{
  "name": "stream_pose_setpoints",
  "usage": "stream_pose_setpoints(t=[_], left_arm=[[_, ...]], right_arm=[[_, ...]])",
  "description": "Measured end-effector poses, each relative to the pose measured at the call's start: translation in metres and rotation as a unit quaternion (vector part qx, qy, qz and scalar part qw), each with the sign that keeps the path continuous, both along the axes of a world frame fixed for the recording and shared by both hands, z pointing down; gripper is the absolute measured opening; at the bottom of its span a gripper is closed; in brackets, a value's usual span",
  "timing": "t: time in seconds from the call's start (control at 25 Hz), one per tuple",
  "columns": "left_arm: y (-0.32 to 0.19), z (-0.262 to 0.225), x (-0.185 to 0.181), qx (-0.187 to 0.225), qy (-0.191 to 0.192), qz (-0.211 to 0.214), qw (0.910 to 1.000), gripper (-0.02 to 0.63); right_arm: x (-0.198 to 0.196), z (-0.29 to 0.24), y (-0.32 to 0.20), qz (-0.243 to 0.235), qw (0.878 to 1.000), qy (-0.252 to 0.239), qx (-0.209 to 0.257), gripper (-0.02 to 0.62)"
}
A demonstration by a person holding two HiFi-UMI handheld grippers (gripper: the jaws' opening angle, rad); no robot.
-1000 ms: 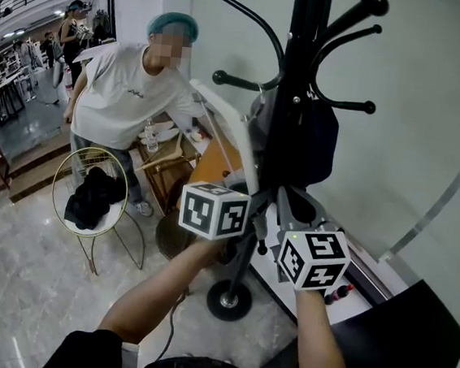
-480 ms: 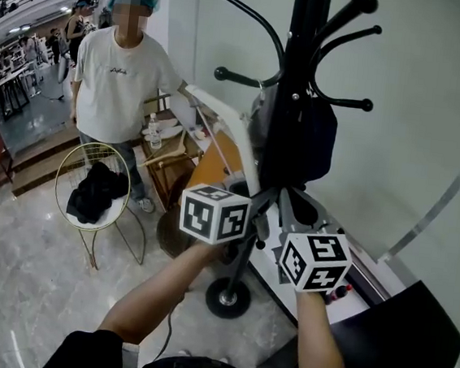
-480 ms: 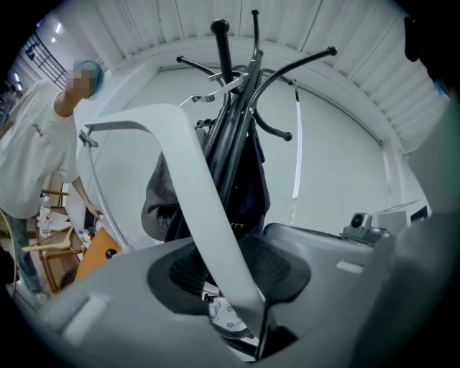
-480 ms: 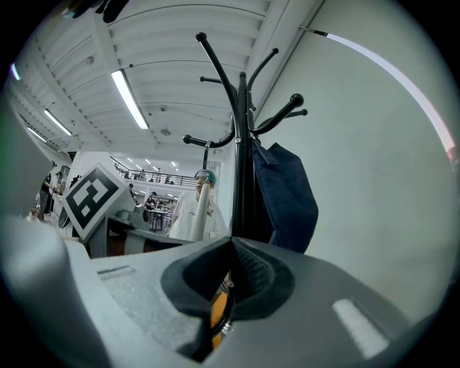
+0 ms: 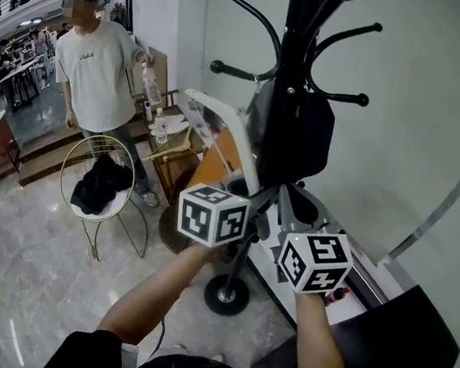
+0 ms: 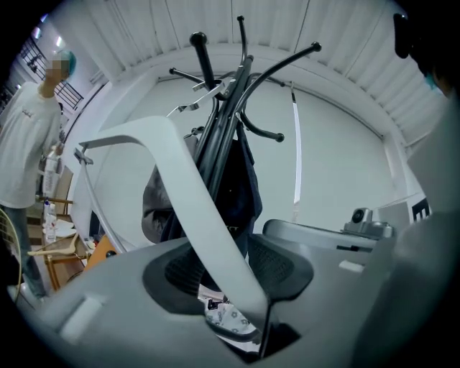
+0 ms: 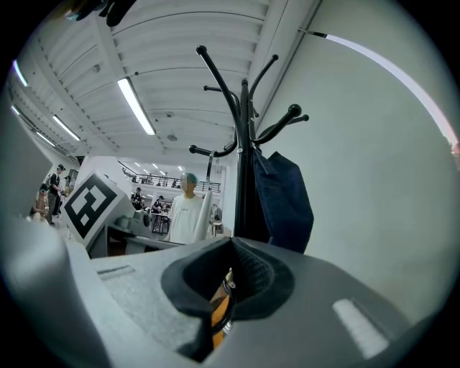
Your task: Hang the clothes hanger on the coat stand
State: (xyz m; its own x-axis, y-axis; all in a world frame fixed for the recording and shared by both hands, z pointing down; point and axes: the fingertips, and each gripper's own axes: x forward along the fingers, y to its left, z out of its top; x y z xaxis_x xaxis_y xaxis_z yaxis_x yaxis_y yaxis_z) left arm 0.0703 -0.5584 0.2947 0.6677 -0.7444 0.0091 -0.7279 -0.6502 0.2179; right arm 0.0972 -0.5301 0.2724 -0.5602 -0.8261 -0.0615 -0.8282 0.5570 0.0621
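At the far left a person (image 5: 92, 58) in a white T-shirt stands on the pale floor (image 5: 32, 281). Just to the right is a chair (image 5: 100, 136) of thin golden wire, and a black piece of clothing (image 5: 102, 184) lies on its seat.

Next comes the clothes hanger (image 5: 237, 135), white and broad. It rises from the left gripper (image 6: 230, 272), curves over at the top and goes down again toward the left. The left gripper view shows both jaws pinching one arm of the hanger (image 6: 187, 194) near its lower end, with the dark ribbed pads (image 6: 277, 262) on each side of it. The hanger is up in the air, its curved top just beside the pole of the coat stand (image 5: 292, 79). I cannot tell if any part of it touches a peg.

The coat stand is black, with curved pegs that end in round knobs, and its round base (image 5: 226, 295) stands on the floor. A dark garment (image 5: 308, 138) hangs on its right side, close to the light wall (image 5: 418, 101).

At the right, the right gripper (image 7: 228, 277) is held low beside the stand. Its jaws are pressed together. In the narrow slit under the pads something orange and a thin dark ring show, but I cannot tell what they are.
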Motion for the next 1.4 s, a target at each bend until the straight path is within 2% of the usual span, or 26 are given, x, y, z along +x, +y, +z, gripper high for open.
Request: stream_pose_setpoints(t=[0.2, 0.64, 1.0, 1.4], left_arm=[[0.009, -0.003, 0.002, 0.007, 0.001, -0.004, 1.0000, 0.173], [0.033, -0.011, 0.000, 0.009, 0.004, 0.018, 0.9998, 0.203], [0.056, -0.025, -0.023, 0.040, -0.003, -0.012, 0.9991, 0.282], [0.091, -0.029, -0.048, 0.043, 0.002, -0.008, 0.9990, 0.288]], right_arm=[[0.003, -0.002, 0.010, -0.001, 1.000, 0.000, 0.005, -0.006], [0.003, -0.014, 0.036, 0.026, 1.000, -0.003, 0.015, -0.006], [-0.010, -0.016, 0.064, 0.042, 0.999, -0.006, 0.014, -0.006], [-0.033, -0.016, 0.097, 0.045, 0.999, -0.009, 0.013, -0.006]])
